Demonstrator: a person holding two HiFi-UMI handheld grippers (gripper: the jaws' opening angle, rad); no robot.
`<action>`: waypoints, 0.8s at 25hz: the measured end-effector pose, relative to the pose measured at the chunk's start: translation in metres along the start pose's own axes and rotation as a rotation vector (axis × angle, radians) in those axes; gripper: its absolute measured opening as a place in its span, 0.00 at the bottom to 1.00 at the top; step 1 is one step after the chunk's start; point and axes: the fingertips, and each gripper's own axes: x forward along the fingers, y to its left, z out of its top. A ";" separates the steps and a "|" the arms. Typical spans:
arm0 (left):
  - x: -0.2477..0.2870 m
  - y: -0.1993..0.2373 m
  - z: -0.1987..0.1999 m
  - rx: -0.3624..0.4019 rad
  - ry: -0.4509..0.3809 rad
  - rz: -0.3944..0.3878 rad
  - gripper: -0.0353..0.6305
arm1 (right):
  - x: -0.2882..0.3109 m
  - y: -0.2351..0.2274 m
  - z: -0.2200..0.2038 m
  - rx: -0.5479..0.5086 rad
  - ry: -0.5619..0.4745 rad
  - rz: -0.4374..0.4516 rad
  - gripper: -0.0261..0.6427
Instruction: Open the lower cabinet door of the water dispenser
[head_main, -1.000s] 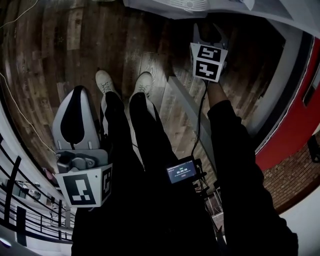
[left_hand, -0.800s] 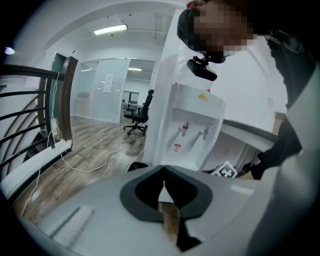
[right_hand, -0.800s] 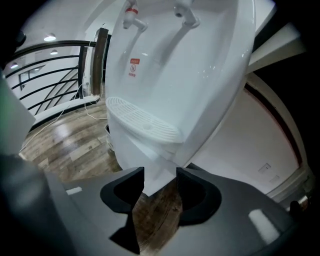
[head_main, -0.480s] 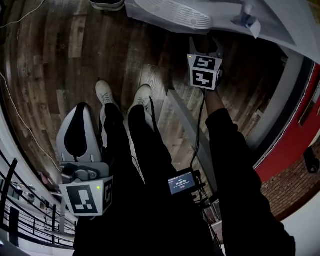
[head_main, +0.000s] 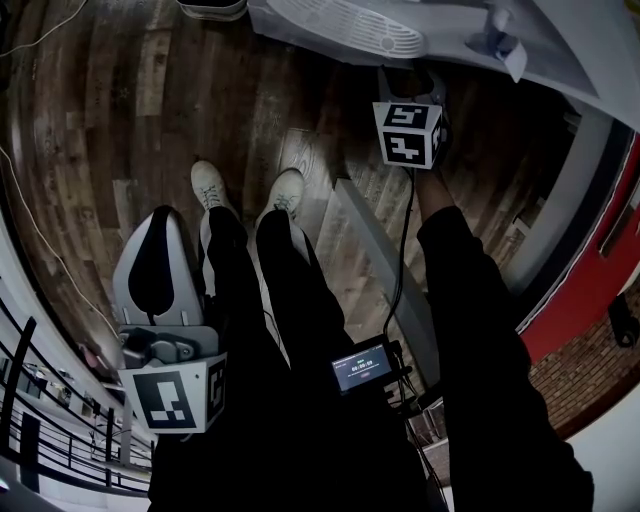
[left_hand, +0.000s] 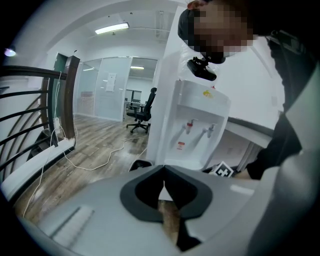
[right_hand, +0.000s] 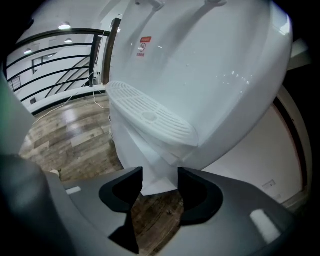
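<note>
The white water dispenser (head_main: 430, 30) stands at the top of the head view, its drip tray (head_main: 350, 25) jutting toward me. My right gripper (head_main: 410, 85) reaches under that tray, marker cube up. In the right gripper view its jaws (right_hand: 160, 182) stand open and have just been opening. The bottom corner of the white lower cabinet (right_hand: 150, 165) shows in the gap, and no pad visibly presses on it. I cannot make out the door's seam. My left gripper (head_main: 160, 220) hangs by my left leg, away from the dispenser (left_hand: 197, 125), and its jaws (left_hand: 164, 170) are shut on nothing.
A long pale strip (head_main: 385, 270) runs over the wood floor between my legs and right arm. A red wall (head_main: 600, 260) is at the right. A black railing (left_hand: 30, 115), a white floor cable (left_hand: 95, 162) and an office chair (left_hand: 142, 112) are to the left.
The right gripper has sunk a little under the drip tray and rolled, so its marker cube shows other faces. More of the dispenser's top is in view. The left gripper has not moved.
</note>
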 end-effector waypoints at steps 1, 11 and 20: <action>-0.001 0.000 -0.002 0.000 0.010 0.005 0.06 | 0.000 -0.001 -0.001 0.001 0.004 -0.001 0.37; 0.002 -0.004 -0.004 -0.001 0.016 0.002 0.06 | 0.000 -0.001 -0.003 0.039 0.007 -0.002 0.36; 0.003 -0.007 -0.001 -0.008 -0.002 -0.008 0.06 | -0.008 0.005 -0.009 0.075 0.005 -0.005 0.31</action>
